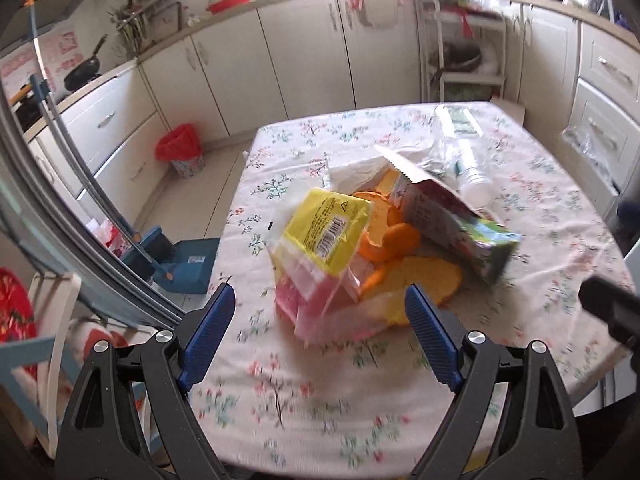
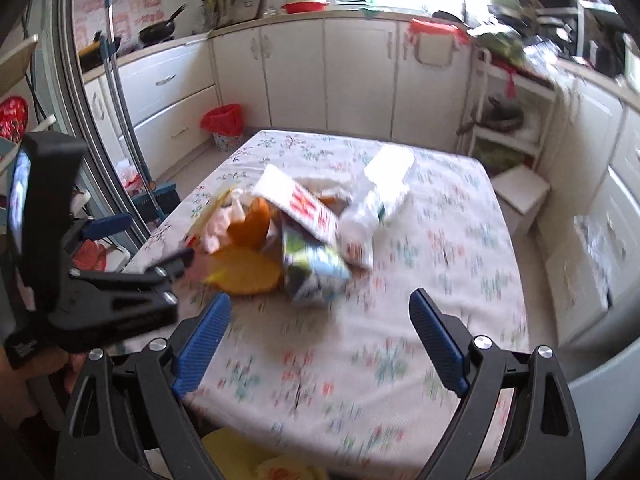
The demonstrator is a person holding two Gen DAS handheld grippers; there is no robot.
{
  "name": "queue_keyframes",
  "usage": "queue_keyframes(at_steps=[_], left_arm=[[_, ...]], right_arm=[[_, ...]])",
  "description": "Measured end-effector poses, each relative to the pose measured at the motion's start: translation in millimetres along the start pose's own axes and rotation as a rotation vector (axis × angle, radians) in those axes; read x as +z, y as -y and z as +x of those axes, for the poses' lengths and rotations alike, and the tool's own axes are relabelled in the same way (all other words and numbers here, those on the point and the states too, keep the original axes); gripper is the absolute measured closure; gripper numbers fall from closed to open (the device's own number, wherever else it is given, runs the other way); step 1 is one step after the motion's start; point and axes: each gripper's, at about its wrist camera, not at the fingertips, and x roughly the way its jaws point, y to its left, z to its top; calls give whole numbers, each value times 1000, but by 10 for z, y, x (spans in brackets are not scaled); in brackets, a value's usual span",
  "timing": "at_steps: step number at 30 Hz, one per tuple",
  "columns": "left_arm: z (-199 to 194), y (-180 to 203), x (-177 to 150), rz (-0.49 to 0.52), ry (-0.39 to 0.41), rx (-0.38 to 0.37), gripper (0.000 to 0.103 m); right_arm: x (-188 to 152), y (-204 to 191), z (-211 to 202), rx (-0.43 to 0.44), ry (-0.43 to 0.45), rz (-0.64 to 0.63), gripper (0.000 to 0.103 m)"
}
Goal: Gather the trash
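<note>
On the floral-cloth counter (image 1: 360, 412) one trash pile sits mid-surface. The left wrist view alone shows the barcode on the yellow wrapper (image 1: 326, 236); the right wrist view alone shows the left gripper (image 2: 182, 262) from the side, its fingers too blurred to judge. Left gripper (image 1: 320, 312) fingers spread, empty, just short of the wrapper. Right gripper (image 2: 320, 320) fingers spread, empty. Several orange peels (image 1: 394, 240), one green snack bag (image 1: 460, 224), one plastic bottle (image 1: 466, 160). One red-lined bin (image 1: 182, 150) stands far left on the floor.

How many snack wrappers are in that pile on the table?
2 that I can see: a yellow wrapper at the pile's near left, and a green wrapper on its right, over the orange peels. More may be hidden underneath.
</note>
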Motion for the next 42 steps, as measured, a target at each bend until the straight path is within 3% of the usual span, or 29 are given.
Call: queue_keyframes(at_steps=[7, 15, 18, 20, 22, 23, 24, 27, 42], left_arm=[[312, -110, 158, -33, -38, -28, 23], [533, -218, 265, -63, -69, -110, 59], [583, -237, 300, -70, -76, -137, 74], [588, -236, 321, -61, -67, -150, 83], [565, -241, 349, -56, -49, -145, 89], [539, -256, 370, -55, -33, -139, 92], [515, -273, 387, -58, -19, -134, 93], [459, -360, 430, -83, 12, -133, 97], [-84, -697, 466, -197, 224, -172, 98]], right_arm=[[282, -73, 615, 20, -48, -114, 14], [432, -99, 877, 77, -43, -93, 17], [474, -71, 943, 96, -51, -67, 34], [503, -25, 1020, 118, -69, -38, 51], [527, 24, 1080, 149, -83, -1, 77], [537, 39, 1092, 156, -83, 15, 83], [550, 52, 1092, 163, -78, 27, 92], [602, 97, 1007, 185, -39, 62, 98], [721, 440, 482, 281, 172, 189, 99]])
